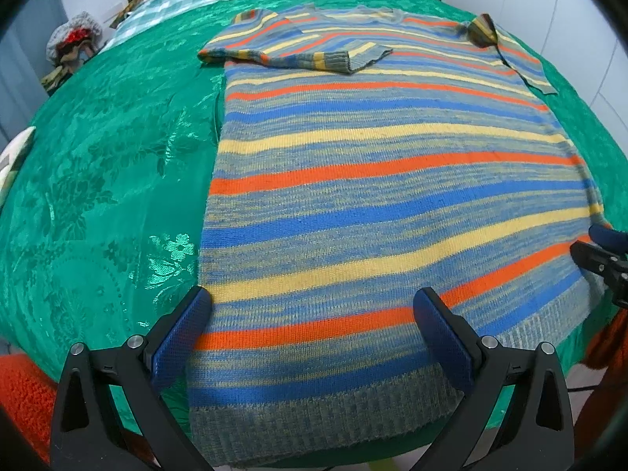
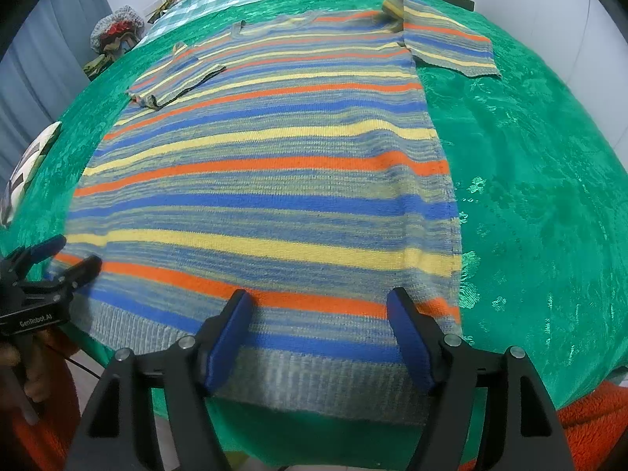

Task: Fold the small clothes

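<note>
sweater (image 1: 376, 180): lying flat on the green bedspread (image 1: 98, 180), one sleeve folded across the chest
left gripper (image 1: 312, 337): jaws standing apart over the hem's left corner
right gripper (image 2: 318, 337): jaws standing apart over the right corner

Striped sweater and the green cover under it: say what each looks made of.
Striped sweater: knitted yarn, probably wool or acrylic, matte; stitch rows show across the stripes and a ribbed band runs along the hem.

Green cover: a woven, satin-like fabric, possibly a synthetic brocade; it shines under the light and carries a raised flower pattern.
</note>
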{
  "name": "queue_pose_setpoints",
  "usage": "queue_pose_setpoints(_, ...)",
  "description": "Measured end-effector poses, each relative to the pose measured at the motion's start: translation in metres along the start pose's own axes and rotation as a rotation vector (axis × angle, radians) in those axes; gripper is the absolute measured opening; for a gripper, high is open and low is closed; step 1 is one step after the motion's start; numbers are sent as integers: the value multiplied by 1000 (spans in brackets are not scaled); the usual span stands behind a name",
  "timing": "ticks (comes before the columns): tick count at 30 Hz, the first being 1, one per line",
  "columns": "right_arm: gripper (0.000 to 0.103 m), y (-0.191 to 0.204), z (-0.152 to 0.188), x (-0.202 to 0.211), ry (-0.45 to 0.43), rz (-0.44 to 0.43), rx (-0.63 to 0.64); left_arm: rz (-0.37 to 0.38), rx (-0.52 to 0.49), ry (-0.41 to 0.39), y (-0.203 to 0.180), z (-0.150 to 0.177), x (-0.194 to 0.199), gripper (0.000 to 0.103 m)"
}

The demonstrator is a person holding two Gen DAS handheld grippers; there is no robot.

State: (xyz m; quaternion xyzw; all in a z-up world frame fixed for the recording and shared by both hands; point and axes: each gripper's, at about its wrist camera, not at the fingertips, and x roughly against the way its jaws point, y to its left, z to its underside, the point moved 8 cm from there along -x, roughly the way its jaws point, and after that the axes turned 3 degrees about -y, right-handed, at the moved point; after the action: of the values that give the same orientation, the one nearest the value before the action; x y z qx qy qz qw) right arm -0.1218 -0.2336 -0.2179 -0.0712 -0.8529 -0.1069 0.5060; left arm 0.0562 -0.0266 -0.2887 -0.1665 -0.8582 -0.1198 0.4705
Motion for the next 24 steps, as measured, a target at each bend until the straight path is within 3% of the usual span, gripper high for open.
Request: queue_pose_setpoints(24,73,0,0,0,-1,0,1,-2,-7,-5,0,0,-1,103)
